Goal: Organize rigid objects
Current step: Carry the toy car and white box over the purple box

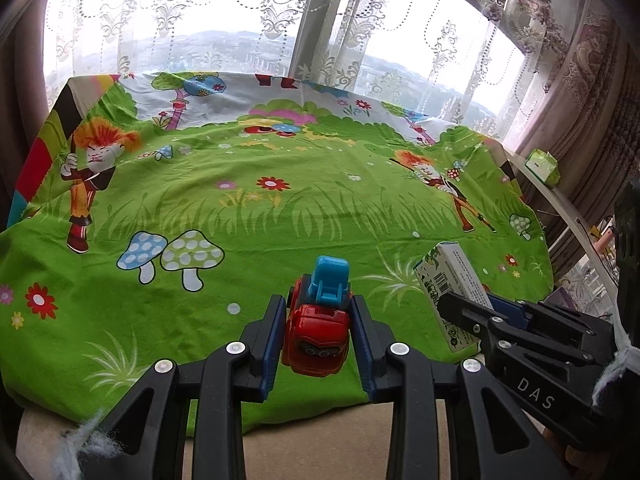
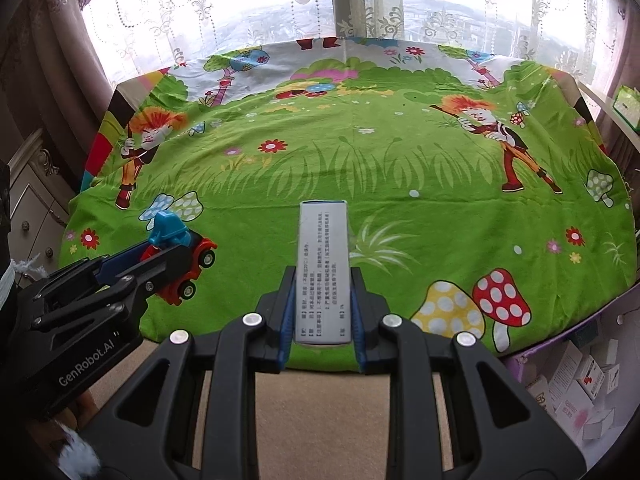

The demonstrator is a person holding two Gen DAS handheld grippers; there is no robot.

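Left gripper (image 1: 316, 340) is clamping the toy truck (image 1: 318, 328); right gripper (image 2: 322, 312) is clamping the white box (image 2: 324, 272).

Left wrist view: the red truck with blue cab is sitting between the blue pads at lower centre, nose toward the camera, and the right gripper is holding the box at lower right. Right wrist view: the box is standing upright at centre, pads pressing both narrow sides, truck at lower left. Both are hanging over the near edge of the green cartoon cloth (image 2: 360, 168) covering the surface.
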